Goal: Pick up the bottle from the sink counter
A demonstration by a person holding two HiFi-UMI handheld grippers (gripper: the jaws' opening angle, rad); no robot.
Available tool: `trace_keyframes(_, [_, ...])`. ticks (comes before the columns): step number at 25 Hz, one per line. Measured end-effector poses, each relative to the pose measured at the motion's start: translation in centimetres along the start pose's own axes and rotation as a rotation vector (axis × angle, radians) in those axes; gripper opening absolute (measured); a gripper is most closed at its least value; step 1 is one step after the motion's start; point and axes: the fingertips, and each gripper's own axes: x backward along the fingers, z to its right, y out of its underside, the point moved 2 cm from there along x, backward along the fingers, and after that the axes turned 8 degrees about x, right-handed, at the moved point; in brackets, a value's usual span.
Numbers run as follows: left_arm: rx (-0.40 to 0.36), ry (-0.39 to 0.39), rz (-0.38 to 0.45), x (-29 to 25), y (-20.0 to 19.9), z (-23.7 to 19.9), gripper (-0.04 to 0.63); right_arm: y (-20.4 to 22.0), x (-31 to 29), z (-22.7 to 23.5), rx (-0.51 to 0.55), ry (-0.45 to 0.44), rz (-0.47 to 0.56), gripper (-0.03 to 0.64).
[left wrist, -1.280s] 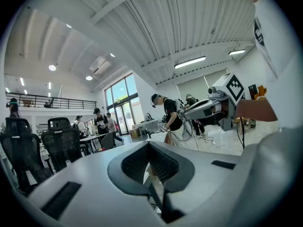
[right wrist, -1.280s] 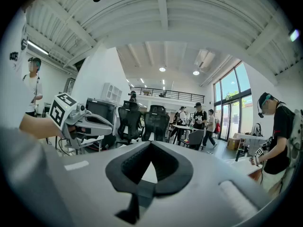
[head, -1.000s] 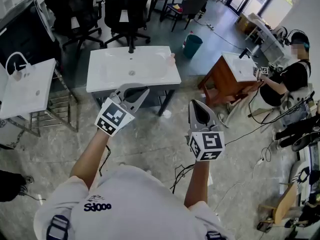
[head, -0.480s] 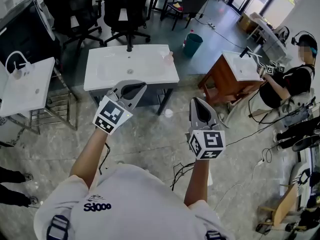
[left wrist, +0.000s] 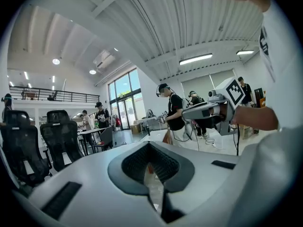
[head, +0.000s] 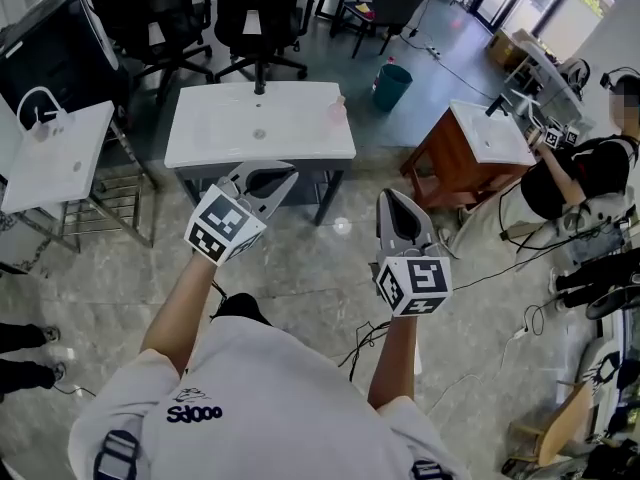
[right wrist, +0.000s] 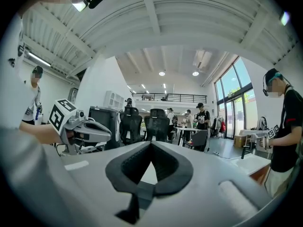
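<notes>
The white sink counter [head: 260, 123] stands ahead of me on the tiled floor. A small pinkish bottle [head: 338, 108] sits upright near its right rim. My left gripper [head: 272, 180] is held in the air in front of the counter's near edge, its jaws shut on nothing. My right gripper [head: 392, 202] hangs further right, over the floor and below the bottle, shut and empty too. In the left gripper view my left gripper [left wrist: 151, 148] points into the room, with the right gripper [left wrist: 208, 110] beside it. The right gripper view shows my right gripper [right wrist: 151, 145] and the left gripper [right wrist: 90, 131].
Another white sink [head: 55, 158] on a metal frame stands at the left. A wooden vanity [head: 470, 148] is at the right, with a person [head: 580, 168] working at it. A teal bin [head: 392, 86] and office chairs [head: 255, 18] lie beyond the counter. Cables [head: 500, 258] trail over the floor.
Both grippers stay shut in much the same places. The head view has drifted a little, and the feet at the left edge have moved.
</notes>
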Motion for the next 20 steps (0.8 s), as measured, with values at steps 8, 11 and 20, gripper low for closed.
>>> trace_keyframes(8, [0.051,0.032,0.008,-2.2,0.2,-1.0,0.000,0.9,-1.1,1.6,-0.001,0.006,0.003,0.010])
trace_keyframes(11, [0.041,0.017,-0.005,-3.8,0.8,-2.8,0.000,1.7,-2.5,2.7,-0.004,0.025,-0.001,0.009])
trace_keyframes(20, [-0.050,0.069,0.016,-11.1,-0.6,-9.1,0.000,2.3,-9.9,7.0,-0.021,0.071,0.003,0.010])
